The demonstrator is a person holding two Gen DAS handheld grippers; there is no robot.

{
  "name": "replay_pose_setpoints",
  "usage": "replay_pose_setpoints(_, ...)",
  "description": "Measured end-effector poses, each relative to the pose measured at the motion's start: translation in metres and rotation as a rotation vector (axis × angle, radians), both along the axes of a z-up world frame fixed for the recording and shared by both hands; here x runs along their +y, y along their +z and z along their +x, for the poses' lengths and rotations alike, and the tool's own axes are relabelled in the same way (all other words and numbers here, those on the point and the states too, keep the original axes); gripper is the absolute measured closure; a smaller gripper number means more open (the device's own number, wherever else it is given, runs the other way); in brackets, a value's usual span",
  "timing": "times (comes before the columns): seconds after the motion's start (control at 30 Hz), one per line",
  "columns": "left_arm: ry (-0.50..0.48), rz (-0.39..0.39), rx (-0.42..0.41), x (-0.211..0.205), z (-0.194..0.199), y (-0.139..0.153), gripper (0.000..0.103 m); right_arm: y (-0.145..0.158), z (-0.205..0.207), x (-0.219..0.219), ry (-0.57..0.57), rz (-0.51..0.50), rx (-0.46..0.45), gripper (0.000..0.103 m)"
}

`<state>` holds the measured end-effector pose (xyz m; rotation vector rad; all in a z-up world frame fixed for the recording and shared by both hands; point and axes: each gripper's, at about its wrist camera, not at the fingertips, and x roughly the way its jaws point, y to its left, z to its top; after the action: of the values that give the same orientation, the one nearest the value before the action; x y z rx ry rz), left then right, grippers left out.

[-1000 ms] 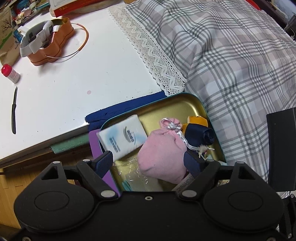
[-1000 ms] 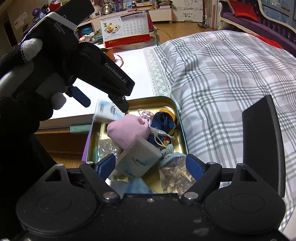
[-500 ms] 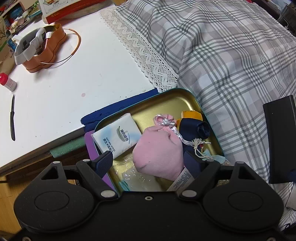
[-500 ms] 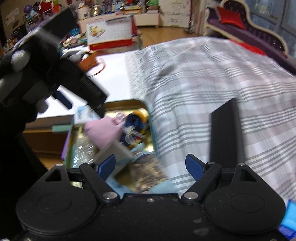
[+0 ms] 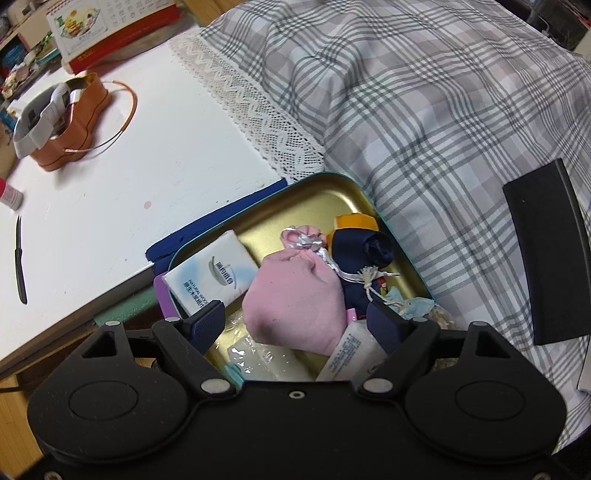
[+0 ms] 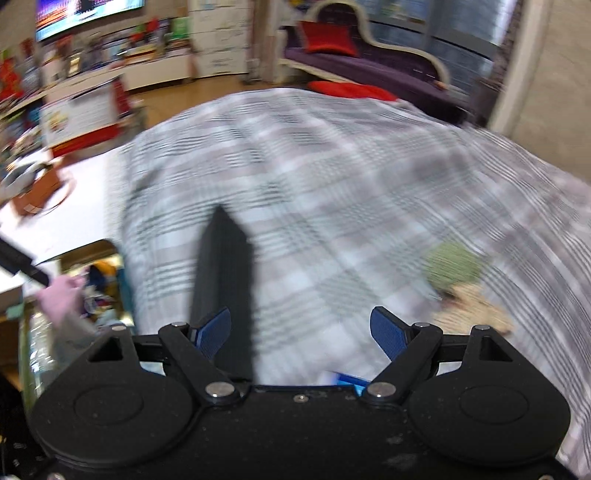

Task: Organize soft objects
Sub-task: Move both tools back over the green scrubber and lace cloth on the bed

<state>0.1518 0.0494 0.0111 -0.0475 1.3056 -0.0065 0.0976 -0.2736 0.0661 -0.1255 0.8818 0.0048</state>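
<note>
A gold tin tray (image 5: 306,203) at the bed's edge holds a pink pouch (image 5: 295,291), a white tissue pack (image 5: 210,277), a navy pouch (image 5: 354,251) and an orange item (image 5: 354,221). My left gripper (image 5: 295,322) hangs open over the tray, its blue pads either side of the pink pouch without pressing it. My right gripper (image 6: 301,330) is open and empty above the plaid bedcover (image 6: 332,184), in a blurred view. A green soft thing (image 6: 454,266) and a beige one (image 6: 476,314) lie on the cover to its right. The tray (image 6: 92,251) shows at far left.
A black flat slab (image 5: 546,254) lies on the bedcover right of the tray. The white table (image 5: 129,177) carries an orange tin (image 5: 70,122), a knife (image 5: 20,254), a red-capped bottle (image 5: 9,192) and a calendar (image 5: 110,33). A lace edge (image 5: 258,118) borders the cover.
My right gripper swung right and upward, away from the tray and out over the bedcover. The left gripper shifted slightly and rolled above the tray, pads still apart.
</note>
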Motion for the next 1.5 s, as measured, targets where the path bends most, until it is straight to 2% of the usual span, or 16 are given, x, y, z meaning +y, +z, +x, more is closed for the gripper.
replay_pose_setpoints(0.2,-0.056,0.022,-0.029,-0.02,-0.006,0.002,0.023,0.002,-0.015,-0.068,-0.175,0.031,-0.009,0.02)
replay_pose_setpoints(0.4,-0.102,-0.019,-0.02,-0.044,-0.014,-0.002,0.023,0.006,-0.032,-0.126,-0.315,0.024,-0.03,0.02)
replay_pose_setpoints(0.53,-0.122,-0.032,-0.015,-0.058,-0.018,-0.003,0.023,0.012,-0.039,-0.166,-0.397,-0.014,-0.04,0.021)
replay_pose_setpoints(0.73,-0.158,-0.047,-0.034,-0.084,-0.022,0.009,0.023,0.028,-0.056,-0.222,-0.516,-0.069,-0.031,0.02)
replay_pose_setpoints(0.9,-0.229,-0.074,-0.066,-0.117,-0.027,0.032,0.023,0.032,-0.078,-0.249,-0.61,-0.097,0.044,0.019)
replay_pose_setpoints(1.07,-0.317,-0.09,-0.111,-0.154,-0.031,0.059,0.023,0.013,-0.094,-0.26,-0.765,-0.079,0.249,0.02)
replay_pose_setpoints(1.13,-0.351,-0.088,-0.128,-0.172,-0.03,0.067,0.023,0.012,-0.104,-0.252,-0.764,-0.015,0.245,0.02)
replay_pose_setpoints(1.27,-0.405,-0.088,-0.147,-0.207,-0.025,0.08,0.023,0.012,-0.099,-0.222,-0.702,0.157,0.164,0.019)
replay_pose_setpoints(1.33,-0.423,-0.086,-0.162,-0.222,-0.022,0.086,0.023,0.008,-0.084,-0.208,-0.671,0.235,0.136,0.018)
replay_pose_setpoints(1.5,-0.441,-0.081,-0.165,-0.251,-0.011,0.092,0.023,-0.012,-0.021,-0.183,-0.666,0.319,0.146,0.017)
